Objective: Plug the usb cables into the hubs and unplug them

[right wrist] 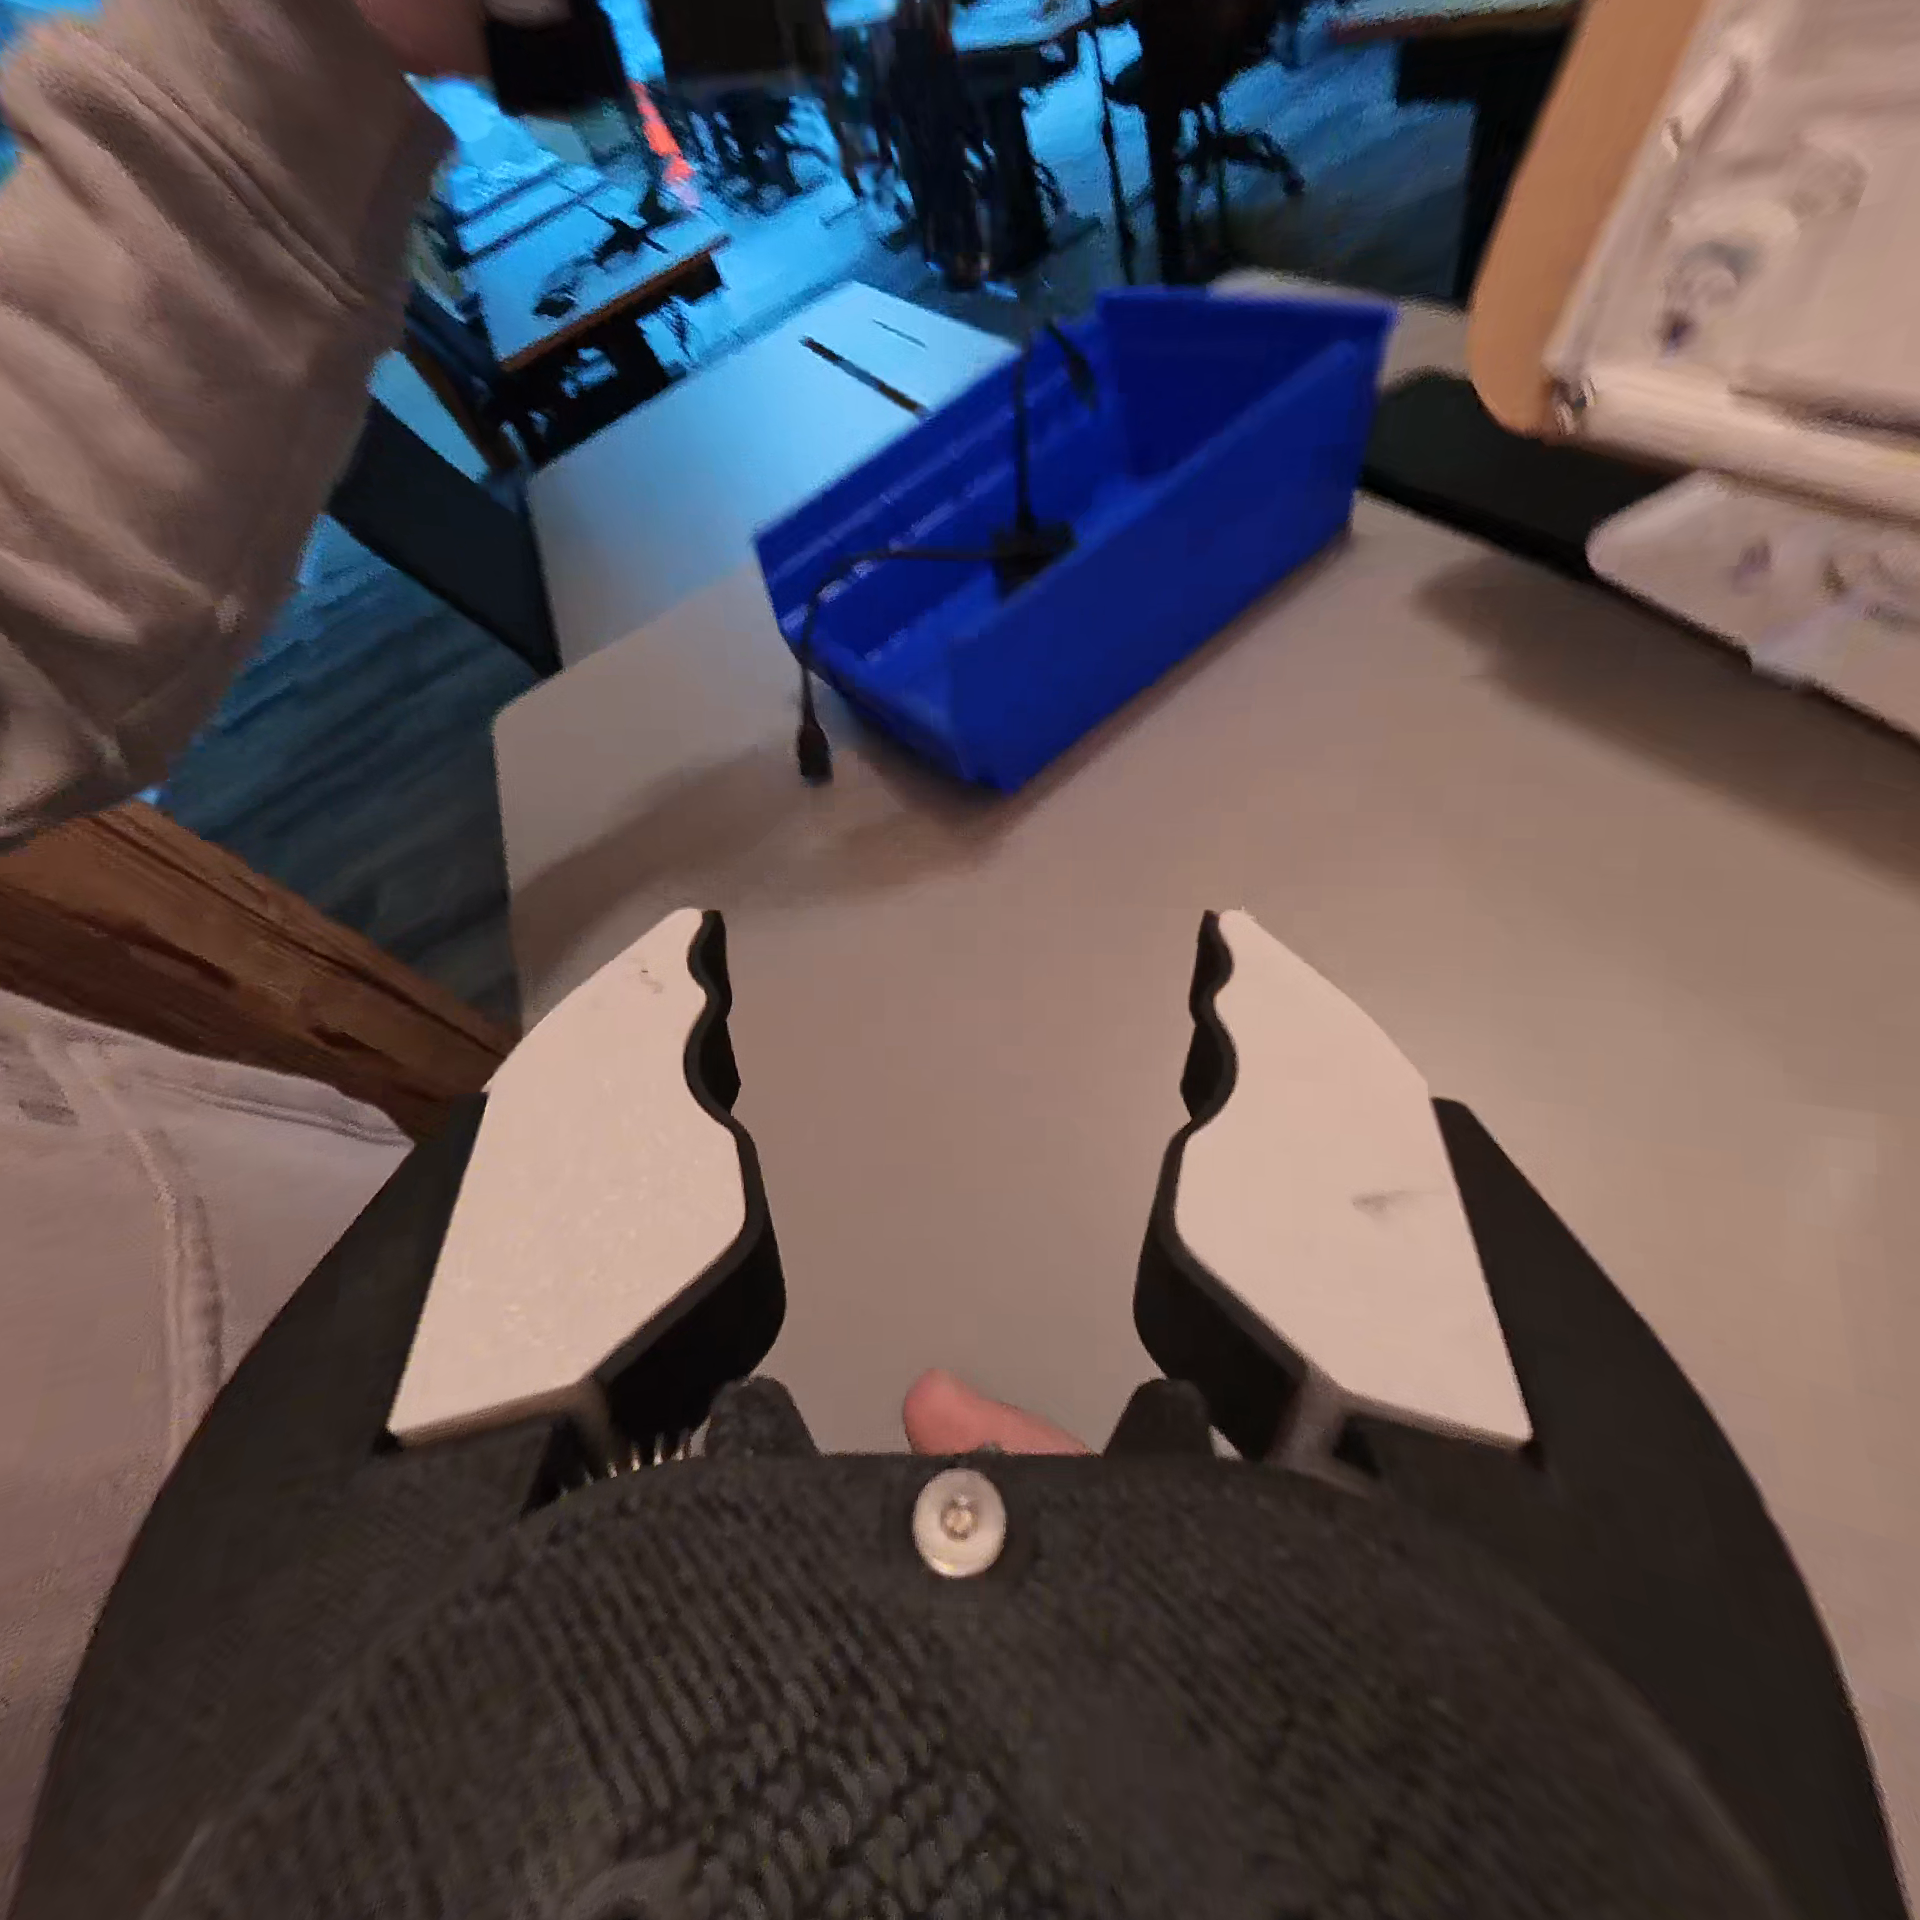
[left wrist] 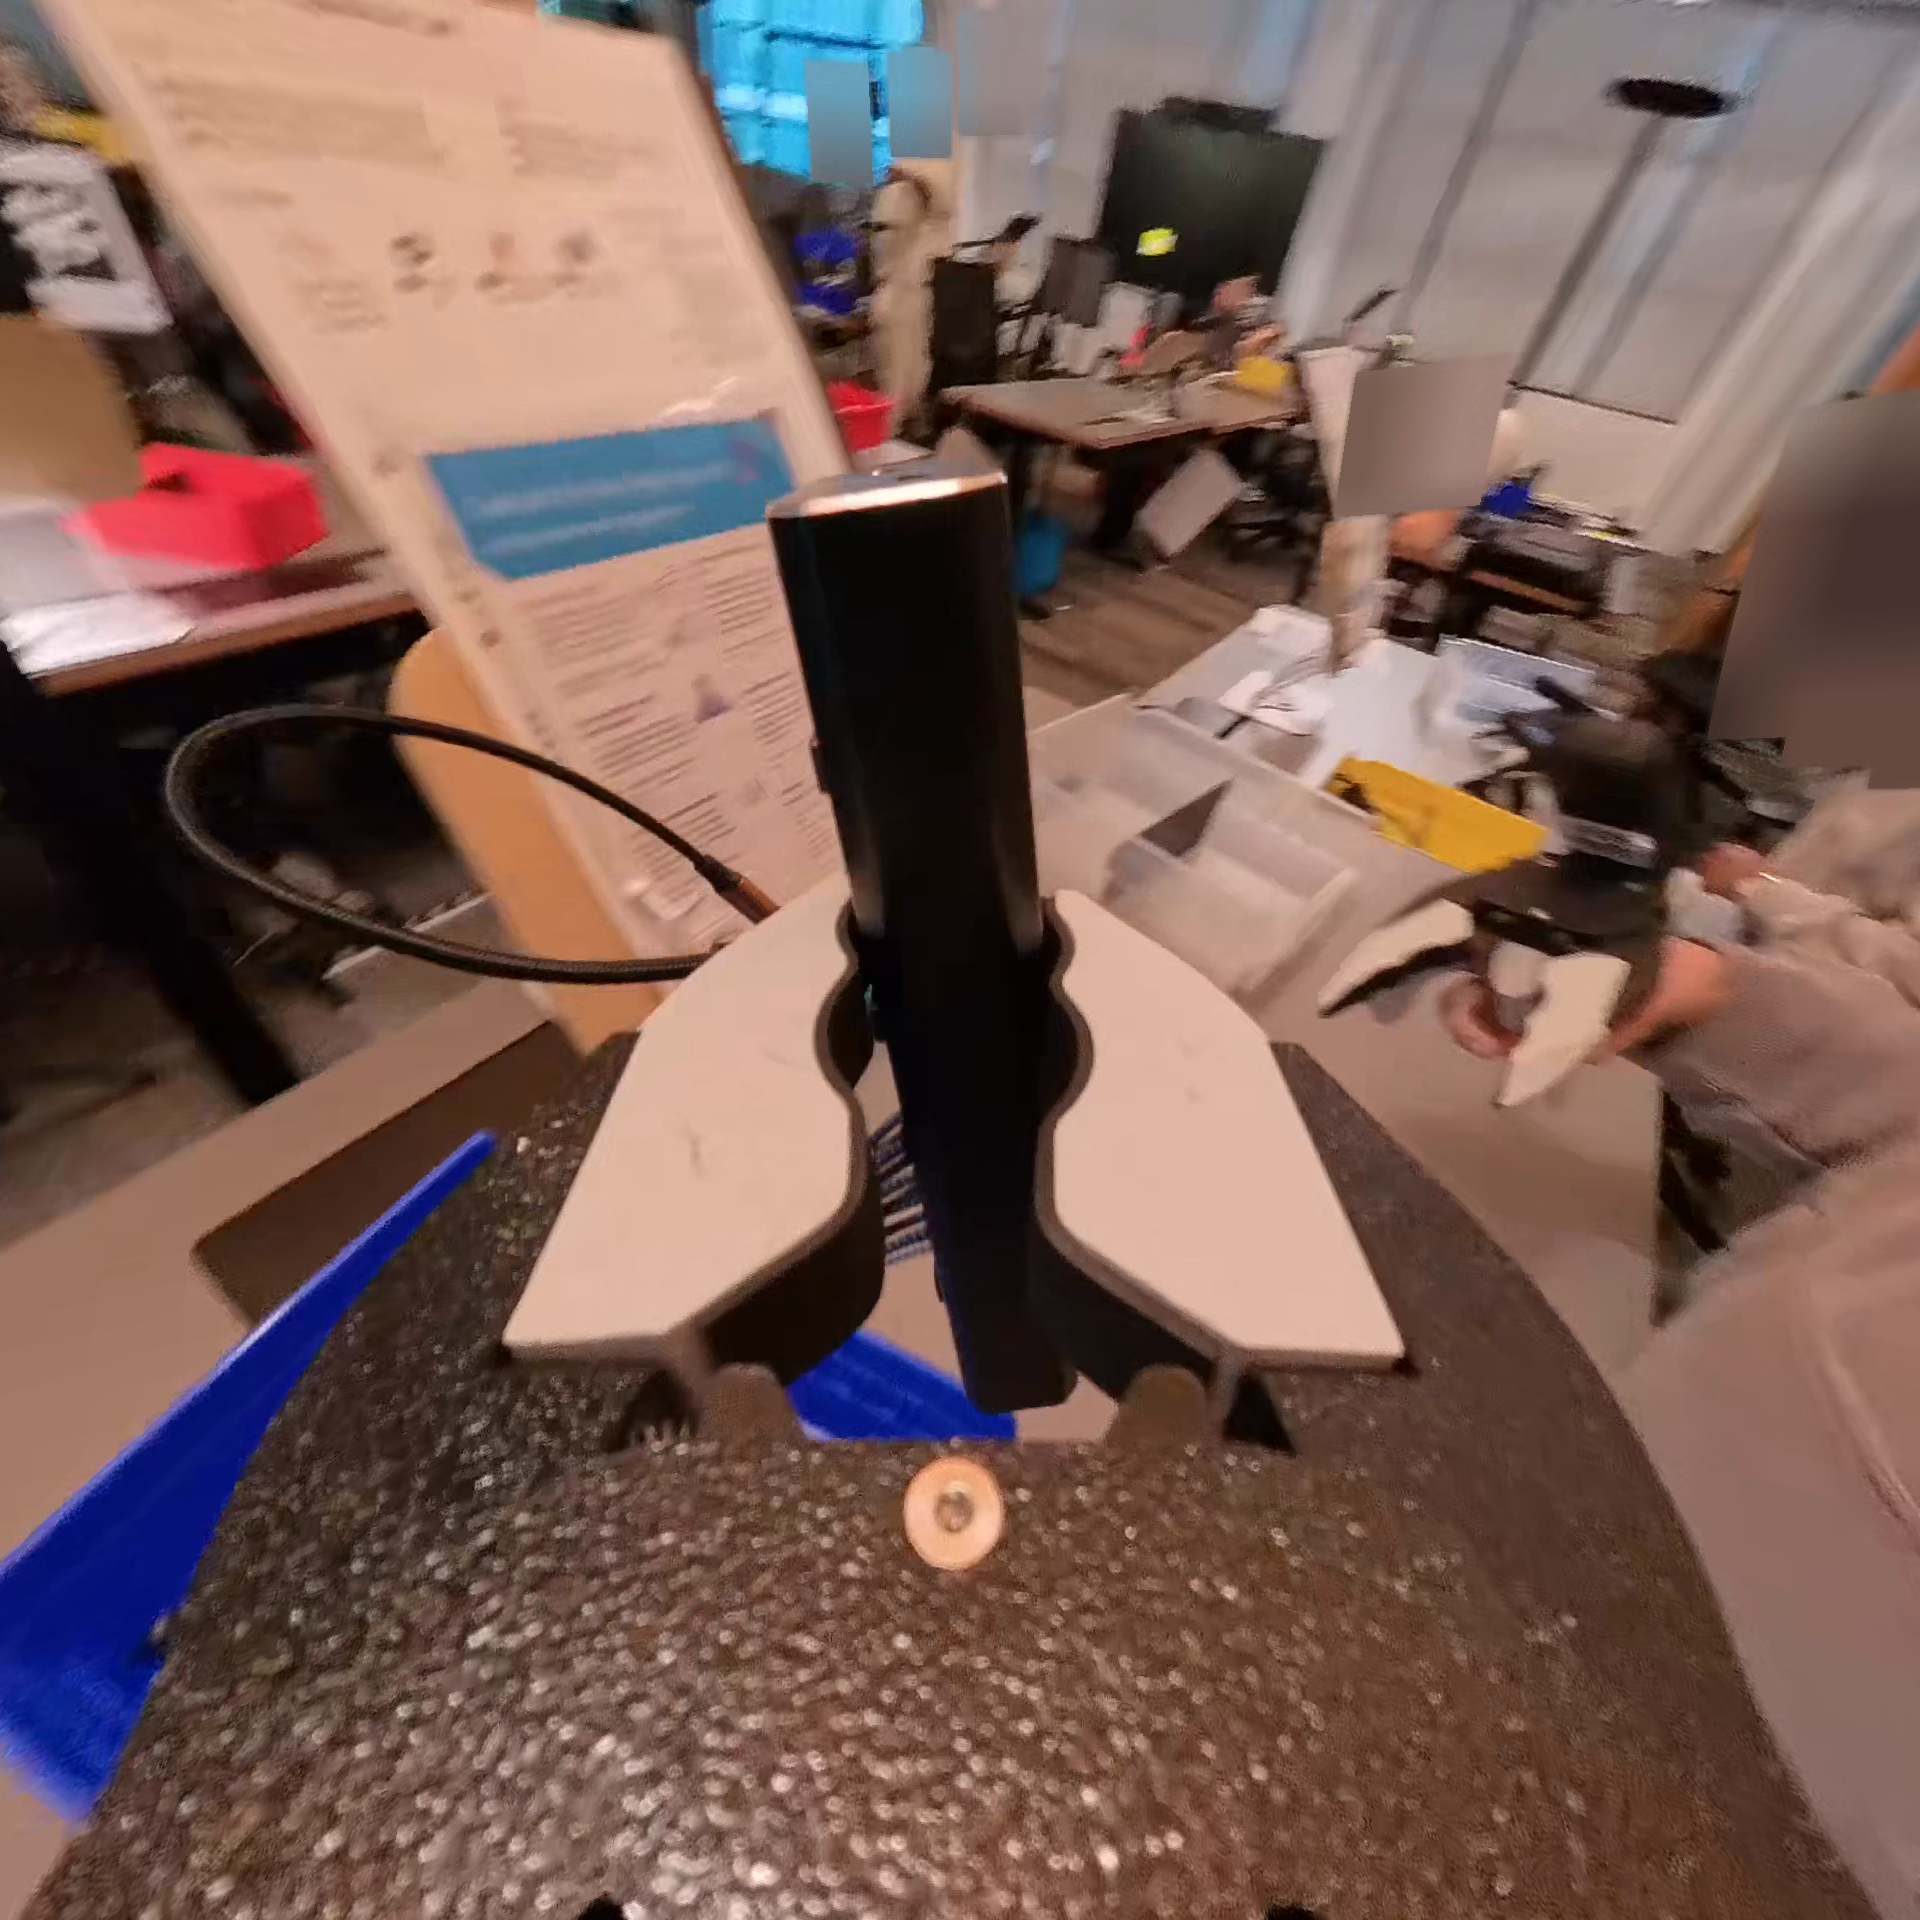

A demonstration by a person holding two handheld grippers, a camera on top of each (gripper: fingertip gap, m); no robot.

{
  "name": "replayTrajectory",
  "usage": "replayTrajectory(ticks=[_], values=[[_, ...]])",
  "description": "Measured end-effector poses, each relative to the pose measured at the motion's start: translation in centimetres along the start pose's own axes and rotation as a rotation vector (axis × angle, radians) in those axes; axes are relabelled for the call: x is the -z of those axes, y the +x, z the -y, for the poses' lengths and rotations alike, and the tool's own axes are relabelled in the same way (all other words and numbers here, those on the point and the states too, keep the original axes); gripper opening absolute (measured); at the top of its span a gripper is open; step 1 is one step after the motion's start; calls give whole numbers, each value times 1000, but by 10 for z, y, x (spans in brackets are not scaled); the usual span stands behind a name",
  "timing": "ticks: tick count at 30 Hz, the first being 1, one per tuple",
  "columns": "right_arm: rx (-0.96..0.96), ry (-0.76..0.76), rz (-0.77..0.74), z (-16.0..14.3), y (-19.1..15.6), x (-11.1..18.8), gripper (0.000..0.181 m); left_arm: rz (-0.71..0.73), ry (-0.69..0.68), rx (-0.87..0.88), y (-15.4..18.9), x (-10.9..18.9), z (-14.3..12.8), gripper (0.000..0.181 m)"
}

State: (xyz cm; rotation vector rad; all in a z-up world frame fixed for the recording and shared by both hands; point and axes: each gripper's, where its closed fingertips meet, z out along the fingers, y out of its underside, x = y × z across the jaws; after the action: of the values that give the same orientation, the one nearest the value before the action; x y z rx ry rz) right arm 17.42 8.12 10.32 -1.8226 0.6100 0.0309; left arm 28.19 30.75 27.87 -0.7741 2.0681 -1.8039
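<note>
- The left gripper (left wrist: 956, 1049) is clamped on a black USB hub (left wrist: 909, 831), a rigid, slim bar judged light and smooth-sided; the grip sits at its lower half, which should resist slipping.
- A braided cable (left wrist: 416, 831) loops off to the hub's left, stiff-looking but bendable.
- The right gripper (right wrist: 961, 1039) is spread wide and empty.
- A blue bin (right wrist: 1070, 582) on the table (right wrist: 1455, 935) lies beyond it; a thin black cable (right wrist: 894, 561) drapes over the bin's near wall, its plug (right wrist: 814, 750) touching the table just beside the bin. The plug body is judged the best hold.
</note>
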Motion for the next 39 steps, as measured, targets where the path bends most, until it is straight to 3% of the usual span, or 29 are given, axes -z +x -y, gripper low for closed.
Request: replayTrajectory(ticks=[1, 4, 9, 14, 18, 20, 22, 24, 28, 32, 35, 39], values=[[31, 19, 25, 13, -7, -3, 85, -46, 6, -41, 15, 0, 3, 28], [138, 80, 75, 60, -30, -6, 88, -140, -1, -170, 57, -10, 6, 28], [363, 344, 103, 157, -78, 11, 76, -169, -40, -481, 124, -44, 1, 28], [481, 421, 117, 185, -94, 24, 61, -294, -34, -685, 188, -73, -9, 28], [544, 406, 242, 163, -109, 39, 53, -404, -79, -761, 222, -90, -40, 28], [635, 368, 274, 141, -116, 41, 30, -467, -84, -714, 230, -97, -56, 28], [699, 360, 202, 130, -113, 40, 29, -524, -50, -648, 235, -101, -67, 28], [636, 353, 165, 125, -108, 38, 28, -513, -4, -594, 234, -107, -73, 29], [505, 354, -50, 122, -75, 29, 28, -208, 31, -525, 208, -129, -79, 45], [365, 372, -291, 121, -40, 25, 28, 147, -55, -388, 183, -143, -107, 63], [285, 404, -364, 119, -28, 25, 28, 188, -6, -159, 185, -151, -121, 66], [250, 444, -408, 117, -20, 27, 28, 78, 18, 92, 189, -160, -132, 68]])
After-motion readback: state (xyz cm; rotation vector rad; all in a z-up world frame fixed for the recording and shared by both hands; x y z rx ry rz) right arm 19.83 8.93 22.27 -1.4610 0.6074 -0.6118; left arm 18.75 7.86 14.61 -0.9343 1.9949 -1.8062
